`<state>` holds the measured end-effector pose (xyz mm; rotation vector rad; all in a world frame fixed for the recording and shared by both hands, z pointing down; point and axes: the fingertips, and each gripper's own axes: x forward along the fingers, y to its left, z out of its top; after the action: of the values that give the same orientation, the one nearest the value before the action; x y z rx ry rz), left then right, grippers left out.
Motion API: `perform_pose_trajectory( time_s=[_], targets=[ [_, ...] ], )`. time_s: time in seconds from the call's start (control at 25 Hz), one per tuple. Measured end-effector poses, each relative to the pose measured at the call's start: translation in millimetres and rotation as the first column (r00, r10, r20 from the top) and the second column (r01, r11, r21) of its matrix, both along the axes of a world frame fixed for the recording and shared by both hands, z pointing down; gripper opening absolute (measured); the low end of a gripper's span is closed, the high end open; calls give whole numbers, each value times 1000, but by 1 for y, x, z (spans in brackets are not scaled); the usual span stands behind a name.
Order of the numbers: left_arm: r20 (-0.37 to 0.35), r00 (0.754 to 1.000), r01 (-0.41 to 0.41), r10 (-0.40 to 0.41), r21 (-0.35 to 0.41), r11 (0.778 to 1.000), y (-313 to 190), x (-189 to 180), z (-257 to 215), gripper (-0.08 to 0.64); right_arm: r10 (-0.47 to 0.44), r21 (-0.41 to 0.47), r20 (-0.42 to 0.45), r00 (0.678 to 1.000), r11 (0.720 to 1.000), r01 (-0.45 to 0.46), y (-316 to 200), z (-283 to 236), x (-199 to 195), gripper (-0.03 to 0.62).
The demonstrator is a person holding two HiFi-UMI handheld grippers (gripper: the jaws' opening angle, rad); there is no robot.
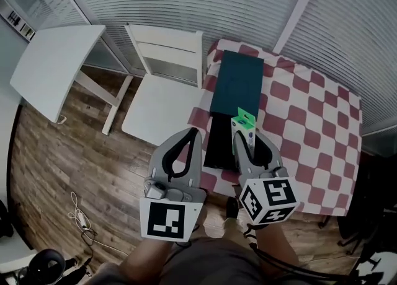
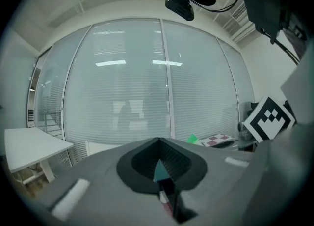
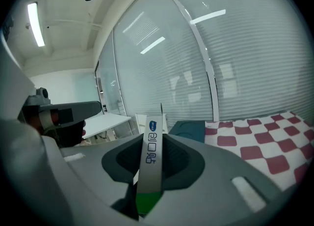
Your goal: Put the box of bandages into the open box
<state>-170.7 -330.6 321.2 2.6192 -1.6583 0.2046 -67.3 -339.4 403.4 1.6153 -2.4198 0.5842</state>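
The bandage box [image 1: 244,120], white with a green end, sticks up between the jaws of my right gripper [image 1: 245,136], which is shut on it. It hangs just over the right side of the open black box [image 1: 217,144] near the front of the checkered table [image 1: 310,129]. In the right gripper view the bandage box [image 3: 150,163] is a narrow strip clamped in the right gripper [image 3: 151,171]. My left gripper [image 1: 193,134] hovers at the box's left edge, shut, holding nothing. In its own view the left gripper [image 2: 160,173] points up at the blinds.
A dark teal lid [image 1: 236,82] lies flat just behind the open box. A white chair [image 1: 162,88] stands to the left of the table, and a white side table [image 1: 53,67] stands further left. A cable [image 1: 80,215] lies on the wooden floor.
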Motion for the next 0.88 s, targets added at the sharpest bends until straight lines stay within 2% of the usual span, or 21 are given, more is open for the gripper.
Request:
perform_pose_trajectory(
  time_s=[0.24, 0.48, 0.88],
  targets=[
    [17, 1000, -20, 21, -88, 996, -24, -17, 44, 0, 43, -118, 0, 999, 992, -43, -6, 58, -13, 118],
    [6, 998, -60, 62, -151, 987, -38, -16, 78, 0, 81, -216, -2, 997, 973, -79, -11, 94, -15, 118],
    [-20, 998, -59, 56, -192, 980, -51, -22, 96, 0, 39, -333, -34, 999, 942, -48, -12, 124, -28, 123]
  ],
)
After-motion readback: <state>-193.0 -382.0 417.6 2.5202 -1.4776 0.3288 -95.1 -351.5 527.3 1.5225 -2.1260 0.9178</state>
